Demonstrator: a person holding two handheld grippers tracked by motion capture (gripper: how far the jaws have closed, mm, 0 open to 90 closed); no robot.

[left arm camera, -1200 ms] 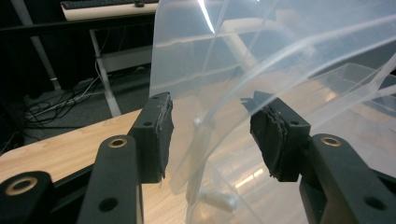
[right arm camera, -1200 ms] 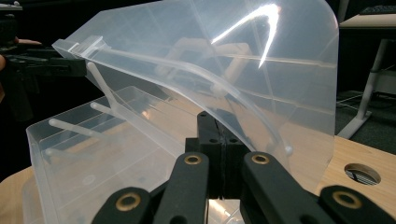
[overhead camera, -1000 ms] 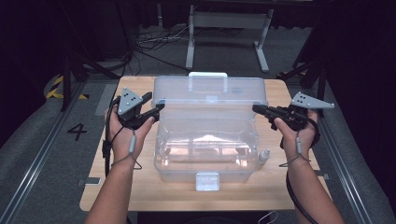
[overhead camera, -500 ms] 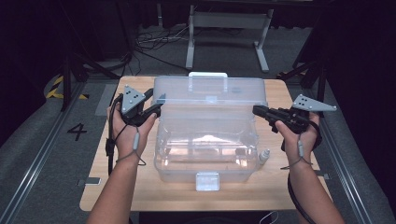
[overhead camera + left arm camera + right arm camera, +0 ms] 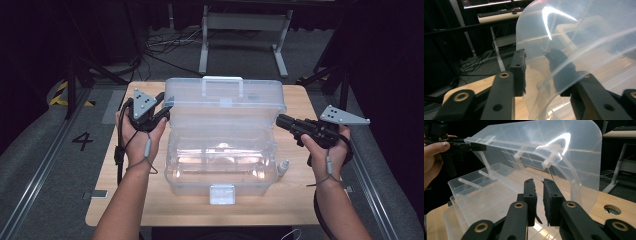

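A clear plastic box point(image 5: 220, 165) stands on the wooden table point(image 5: 300, 200) with its lid point(image 5: 225, 107) raised upright. My left gripper point(image 5: 162, 112) is at the lid's left edge. In the left gripper view its jaws point(image 5: 539, 70) straddle the lid point(image 5: 586, 37), one pad outside and one seen through the plastic. They have just been closing and now sit against it. My right gripper point(image 5: 280, 121) points at the lid's right edge. Its jaws point(image 5: 539, 195) have just been opening, and the narrow gap holds nothing, with the lid point(image 5: 536, 150) behind them.
The box's white front latch point(image 5: 222, 194) hangs toward me. A small white item point(image 5: 283, 167) lies on the table by the box's right side. Beyond the table, cables and a metal stand point(image 5: 245, 20) are on the dark floor. The left gripper point(image 5: 471, 145) shows at the lid's far edge.
The left gripper has shifted slightly toward the lid's left edge and its jaws have narrowed onto it. The right hand and the raised lid have barely moved.
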